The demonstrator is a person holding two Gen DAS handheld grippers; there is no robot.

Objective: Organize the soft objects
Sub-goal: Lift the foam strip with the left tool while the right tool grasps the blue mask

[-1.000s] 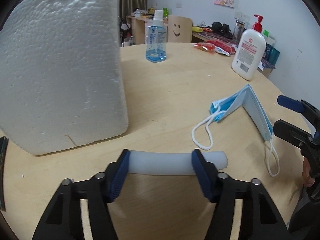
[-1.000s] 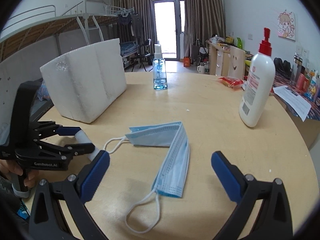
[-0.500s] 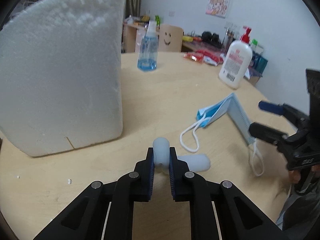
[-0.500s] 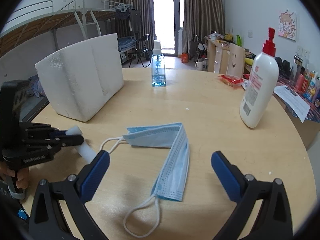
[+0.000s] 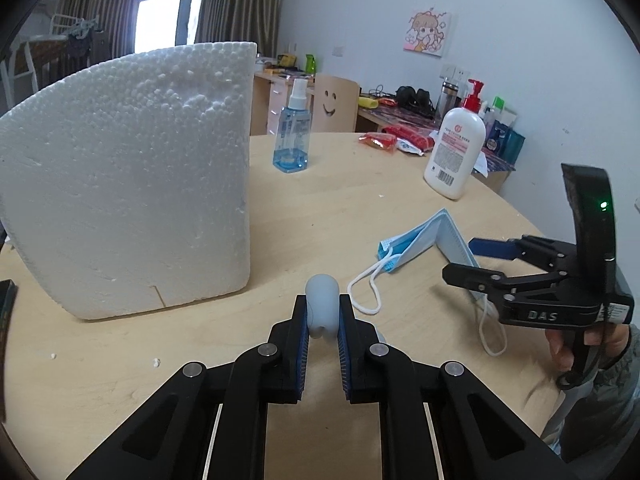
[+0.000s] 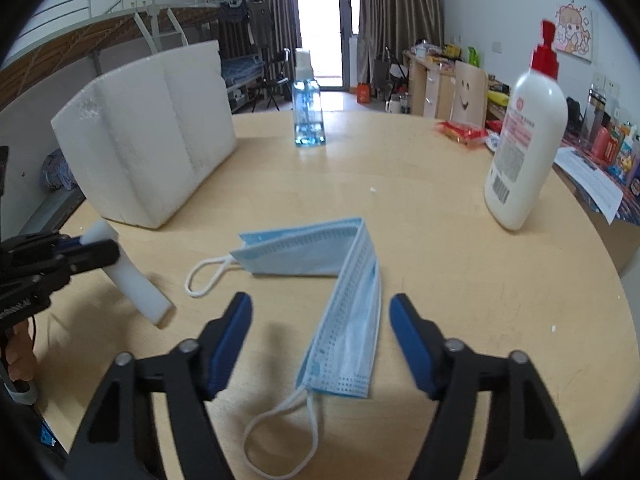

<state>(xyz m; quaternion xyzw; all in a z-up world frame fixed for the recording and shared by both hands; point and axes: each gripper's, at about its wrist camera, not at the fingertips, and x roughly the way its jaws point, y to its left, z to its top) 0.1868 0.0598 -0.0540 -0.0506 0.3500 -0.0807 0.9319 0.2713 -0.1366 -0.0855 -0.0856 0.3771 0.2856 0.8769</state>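
Note:
My left gripper (image 5: 322, 316) is shut on a white foam tube (image 5: 322, 302) and holds it tilted, one end up and the other near the table. The tube also shows in the right wrist view (image 6: 132, 276), held by the left gripper (image 6: 86, 248) at the left. A folded blue face mask (image 6: 344, 276) with white ear loops lies on the wooden table (image 6: 460, 280). My right gripper (image 6: 320, 324) is open, its fingers either side of the mask's near end. In the left wrist view the mask (image 5: 424, 240) lies right of centre, with the right gripper (image 5: 472, 258) over it.
A large white styrofoam block (image 5: 132, 184) stands at the left. A blue spray bottle (image 5: 292, 140) stands at the far side, a white lotion pump bottle (image 5: 456, 152) at the right. Red snack packets (image 5: 380, 142) lie near the far edge.
My left gripper has lifted the foam tube higher and tilted it. My right gripper has moved down over the mask's near end and its fingers have narrowed.

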